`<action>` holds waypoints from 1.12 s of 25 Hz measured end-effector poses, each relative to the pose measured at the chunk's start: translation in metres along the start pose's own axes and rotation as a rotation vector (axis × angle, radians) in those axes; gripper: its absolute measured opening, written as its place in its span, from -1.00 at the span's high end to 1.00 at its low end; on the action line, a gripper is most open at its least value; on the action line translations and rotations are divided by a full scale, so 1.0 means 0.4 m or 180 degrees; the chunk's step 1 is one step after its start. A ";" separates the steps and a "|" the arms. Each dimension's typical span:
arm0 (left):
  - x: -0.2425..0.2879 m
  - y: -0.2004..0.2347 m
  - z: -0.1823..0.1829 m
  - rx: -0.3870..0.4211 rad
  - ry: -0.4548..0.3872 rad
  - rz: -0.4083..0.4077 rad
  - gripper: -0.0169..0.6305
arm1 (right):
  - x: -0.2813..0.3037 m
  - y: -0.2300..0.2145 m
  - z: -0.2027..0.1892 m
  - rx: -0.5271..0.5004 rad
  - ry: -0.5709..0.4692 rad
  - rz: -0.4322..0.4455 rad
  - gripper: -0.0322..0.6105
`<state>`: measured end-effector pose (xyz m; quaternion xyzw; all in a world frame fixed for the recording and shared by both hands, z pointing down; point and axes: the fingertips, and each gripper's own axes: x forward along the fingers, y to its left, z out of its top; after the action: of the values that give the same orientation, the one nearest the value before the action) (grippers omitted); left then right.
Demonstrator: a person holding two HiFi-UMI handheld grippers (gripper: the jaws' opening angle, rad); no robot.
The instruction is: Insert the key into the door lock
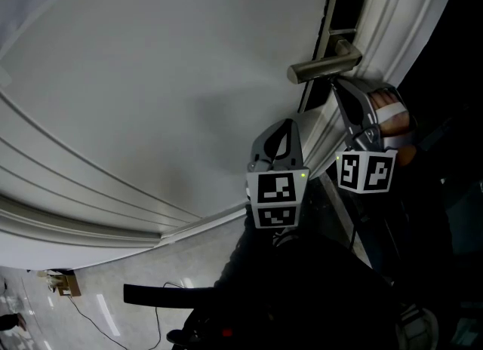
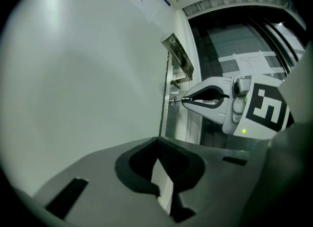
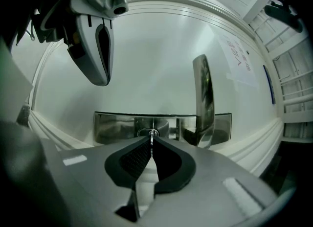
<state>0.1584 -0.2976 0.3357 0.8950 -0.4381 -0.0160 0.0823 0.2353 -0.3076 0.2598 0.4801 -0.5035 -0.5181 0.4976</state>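
Note:
My right gripper [image 3: 151,141] is shut on a small metal key [image 3: 152,135]. The key's tip is at the round keyhole [image 3: 148,132] in the steel lock plate [image 3: 112,127], just left of the lever handle [image 3: 203,99]; how deep it sits cannot be told. From the left gripper view, the right gripper [image 2: 184,100] holds the key [image 2: 177,101] against the lock cylinder [image 2: 172,102] below the handle [image 2: 178,60]. My left gripper [image 2: 158,142] is shut and holds nothing, close to the white door [image 2: 83,84]. In the head view, the left gripper [image 1: 282,127] is below and left of the right gripper [image 1: 339,86].
The door's edge and frame mouldings [image 1: 407,16] run beside the lock plate [image 1: 341,9]. Beyond the frame is a dark opening with a paper notice [image 2: 252,63]. The floor with a cable [image 1: 90,314] shows below the door.

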 end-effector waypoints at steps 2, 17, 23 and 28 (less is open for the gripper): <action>0.001 0.000 -0.004 0.0001 0.0014 -0.0002 0.94 | 0.000 0.000 -0.001 0.0000 0.0004 -0.0001 0.86; 0.004 0.003 -0.006 0.0009 0.0017 0.0001 0.94 | 0.003 0.001 -0.001 -0.0011 -0.0004 -0.0003 0.86; 0.001 0.010 -0.007 -0.0029 0.0020 -0.0004 0.94 | 0.002 0.001 -0.001 -0.0007 0.0005 -0.0011 0.86; 0.003 0.011 -0.008 -0.0021 0.0029 -0.0005 0.94 | 0.003 0.002 -0.002 -0.0006 0.0010 -0.0006 0.86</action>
<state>0.1559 -0.3008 0.3395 0.8951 -0.4370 -0.0134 0.0872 0.2358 -0.3090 0.2605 0.4809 -0.5017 -0.5182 0.4984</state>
